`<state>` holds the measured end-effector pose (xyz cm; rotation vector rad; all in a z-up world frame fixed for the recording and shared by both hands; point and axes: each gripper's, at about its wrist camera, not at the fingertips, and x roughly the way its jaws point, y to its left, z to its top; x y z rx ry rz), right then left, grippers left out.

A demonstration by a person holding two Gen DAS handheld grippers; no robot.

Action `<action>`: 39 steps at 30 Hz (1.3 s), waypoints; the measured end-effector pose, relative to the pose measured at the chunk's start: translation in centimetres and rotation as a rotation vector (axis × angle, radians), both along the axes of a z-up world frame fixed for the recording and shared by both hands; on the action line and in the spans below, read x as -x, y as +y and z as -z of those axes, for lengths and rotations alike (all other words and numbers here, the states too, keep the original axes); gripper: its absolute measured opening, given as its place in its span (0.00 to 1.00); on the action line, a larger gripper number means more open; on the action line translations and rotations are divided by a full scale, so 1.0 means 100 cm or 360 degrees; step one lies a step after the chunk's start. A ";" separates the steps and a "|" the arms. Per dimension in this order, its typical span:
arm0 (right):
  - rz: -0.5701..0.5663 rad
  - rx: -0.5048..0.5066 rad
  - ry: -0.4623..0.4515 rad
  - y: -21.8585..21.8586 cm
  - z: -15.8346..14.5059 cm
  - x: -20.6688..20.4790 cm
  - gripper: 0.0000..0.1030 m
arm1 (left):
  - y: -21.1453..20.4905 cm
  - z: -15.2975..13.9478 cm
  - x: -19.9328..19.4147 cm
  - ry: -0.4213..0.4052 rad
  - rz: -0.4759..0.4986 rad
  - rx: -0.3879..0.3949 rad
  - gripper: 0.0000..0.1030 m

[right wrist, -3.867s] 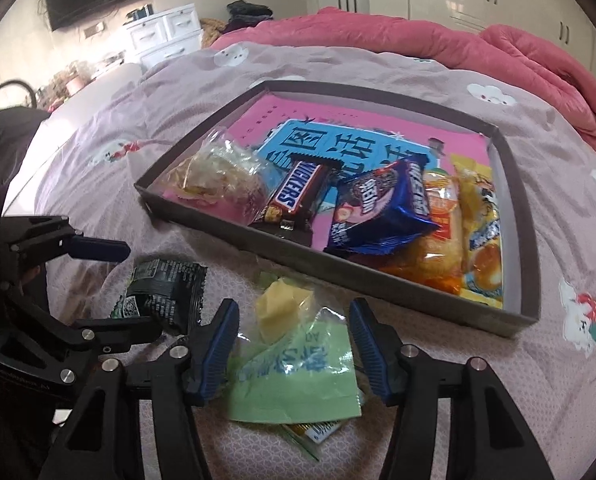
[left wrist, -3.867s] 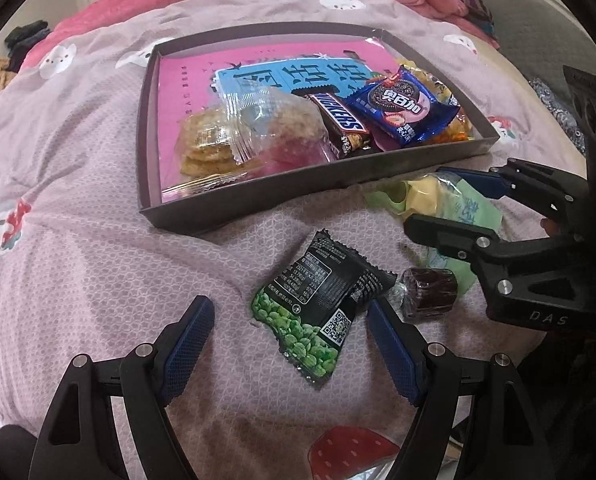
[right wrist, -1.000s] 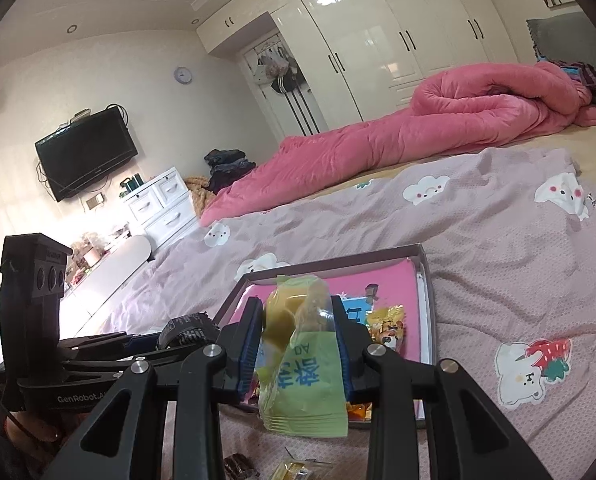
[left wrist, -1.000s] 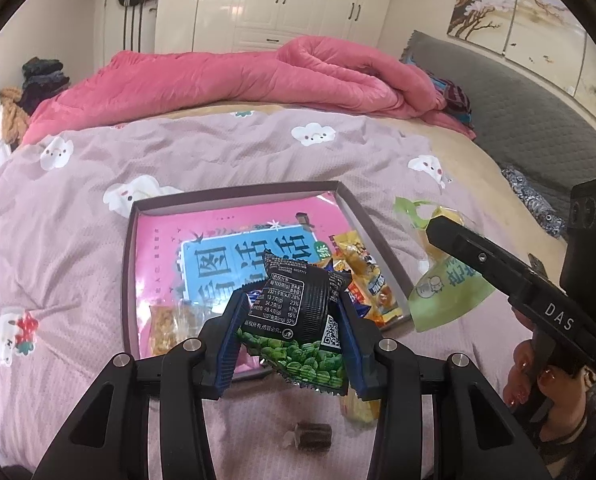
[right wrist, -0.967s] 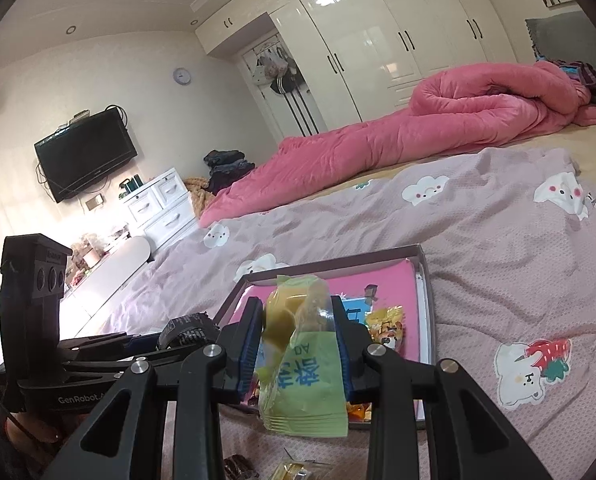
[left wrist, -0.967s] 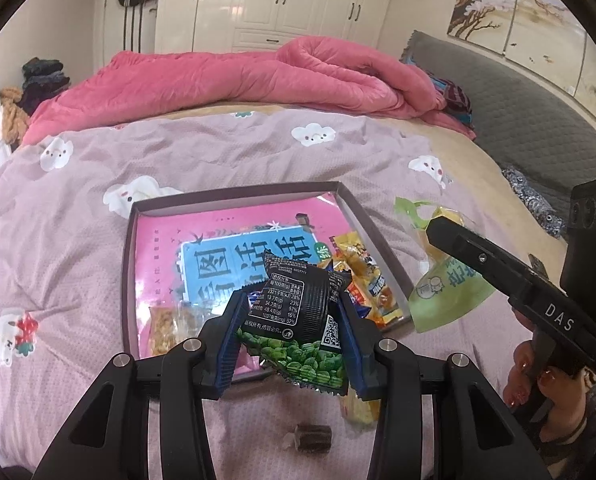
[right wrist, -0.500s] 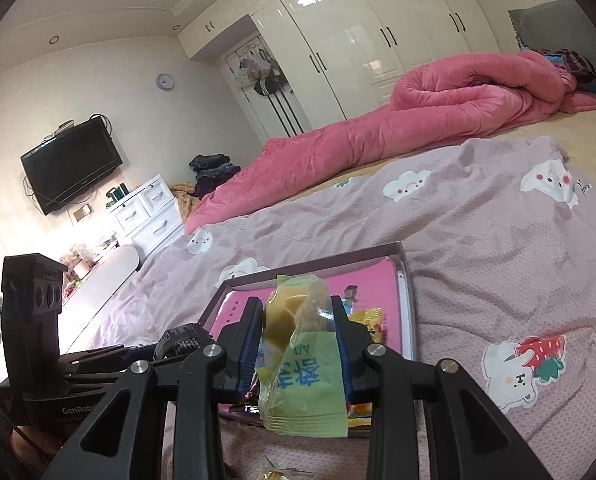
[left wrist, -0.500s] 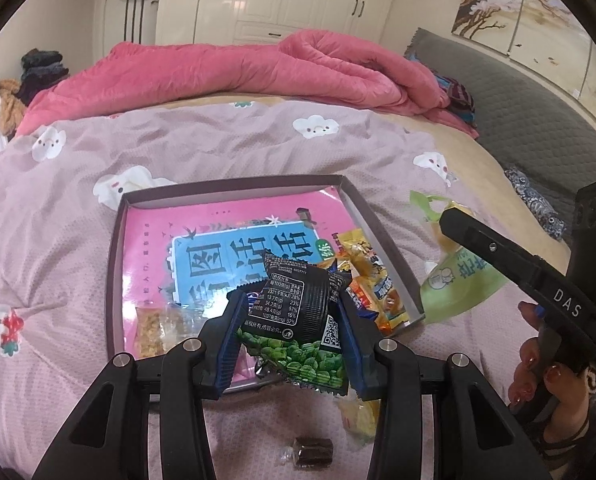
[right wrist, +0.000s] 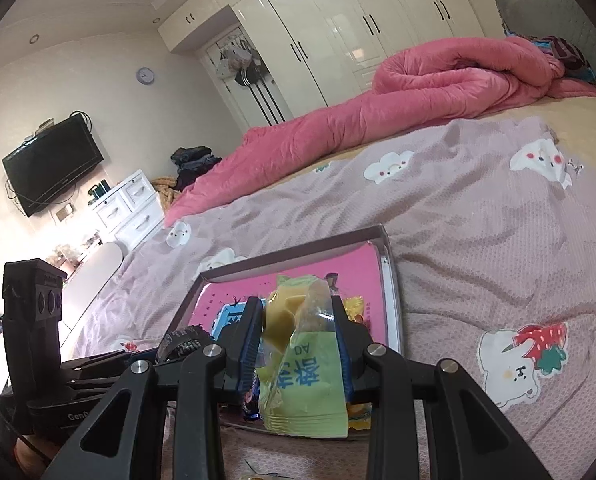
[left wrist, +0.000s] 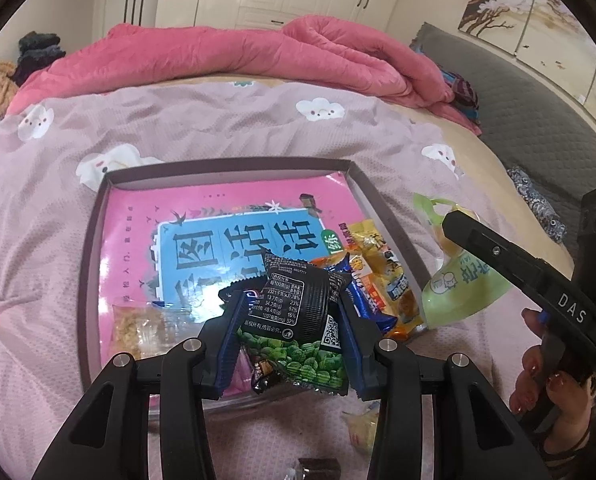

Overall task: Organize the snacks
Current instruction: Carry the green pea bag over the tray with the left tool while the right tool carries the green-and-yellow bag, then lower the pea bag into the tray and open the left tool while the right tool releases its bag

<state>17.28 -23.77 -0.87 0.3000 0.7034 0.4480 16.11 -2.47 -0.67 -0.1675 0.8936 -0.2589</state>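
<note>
1. You're pinching the pea pack [left wrist: 298, 316] in the left gripper [left wrist: 290, 344], hanging over the tray's [left wrist: 92, 240] near edge.
2. You're pinching the green pouch [right wrist: 302, 372] in the right gripper [right wrist: 298, 348], fingers pressing its sides, beside the tray's right wall.
3. Tray's sitting on the bed [left wrist: 30, 208], other snacks [left wrist: 382, 276] lying inside.

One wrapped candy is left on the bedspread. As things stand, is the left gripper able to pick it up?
Probably not yet: the left gripper is shut on the green pea packet, so its jaws are full. The candy lies uncovered below it.
</note>
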 end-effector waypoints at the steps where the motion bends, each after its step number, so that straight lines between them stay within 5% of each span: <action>1: -0.0003 0.0006 0.0007 0.001 0.002 -0.001 0.32 | 0.000 0.002 -0.001 0.0006 -0.0001 0.0003 0.44; 39: -0.0033 0.0204 0.0148 0.026 0.037 -0.013 0.33 | -0.009 0.031 -0.014 0.0075 0.0022 -0.0046 0.44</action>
